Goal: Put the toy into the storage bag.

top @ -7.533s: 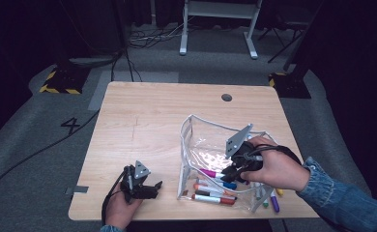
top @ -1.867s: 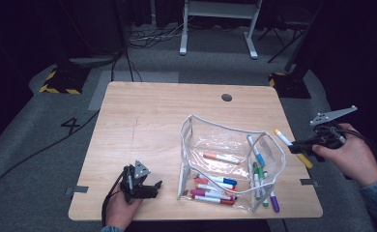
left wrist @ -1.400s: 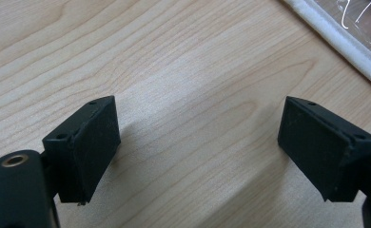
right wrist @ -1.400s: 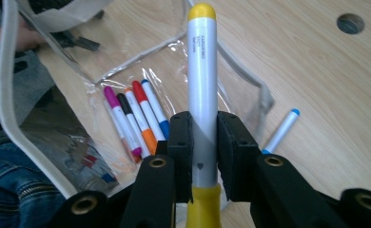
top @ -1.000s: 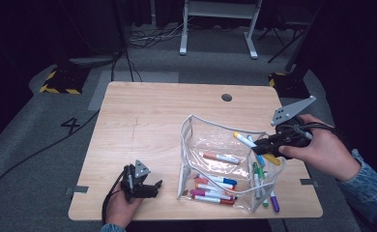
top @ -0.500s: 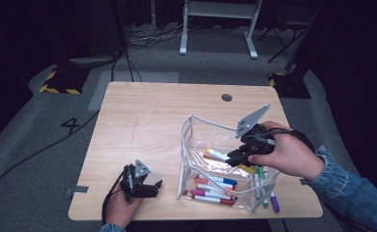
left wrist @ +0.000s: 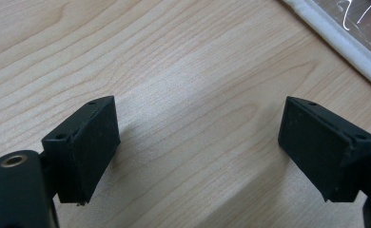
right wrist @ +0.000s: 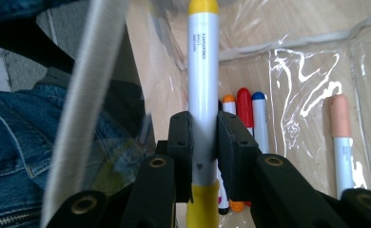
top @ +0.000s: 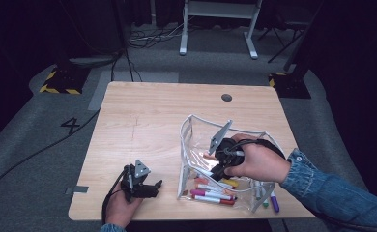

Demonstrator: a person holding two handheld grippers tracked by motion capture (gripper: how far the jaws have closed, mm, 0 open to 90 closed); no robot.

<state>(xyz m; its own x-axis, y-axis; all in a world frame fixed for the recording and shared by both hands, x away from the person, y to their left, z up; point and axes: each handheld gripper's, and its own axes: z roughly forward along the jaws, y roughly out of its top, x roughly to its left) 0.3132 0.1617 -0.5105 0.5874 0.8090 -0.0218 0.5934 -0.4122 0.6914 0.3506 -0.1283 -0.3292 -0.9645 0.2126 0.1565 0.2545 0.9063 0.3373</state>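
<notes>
A clear plastic pouch (top: 186, 145) with a white rim (right wrist: 86, 99) stands open on the right half of the wooden table (top: 152, 116). Several markers (top: 210, 195) lie inside it. My right gripper (top: 219, 170) reaches down into the pouch, shut (right wrist: 203, 130) on a white marker with yellow ends (right wrist: 202, 61). Orange, red and blue capped markers (right wrist: 244, 107) lie just beyond the jaws, and a peach one (right wrist: 340, 123) rests to the right. My left gripper (top: 143, 186) rests near the front left edge, open (left wrist: 198, 137) over bare wood with nothing between its jaws.
A purple marker (top: 274, 203) and a green one (top: 265, 204) lie on the table outside the pouch's right end. The pouch's white edge (left wrist: 336, 40) runs past the left gripper's far right. A round grommet (top: 226, 97) sits at the table's back.
My right gripper brought the yellow marker from beyond the table's right edge leftward and down into the pouch. The left gripper has stayed put.
</notes>
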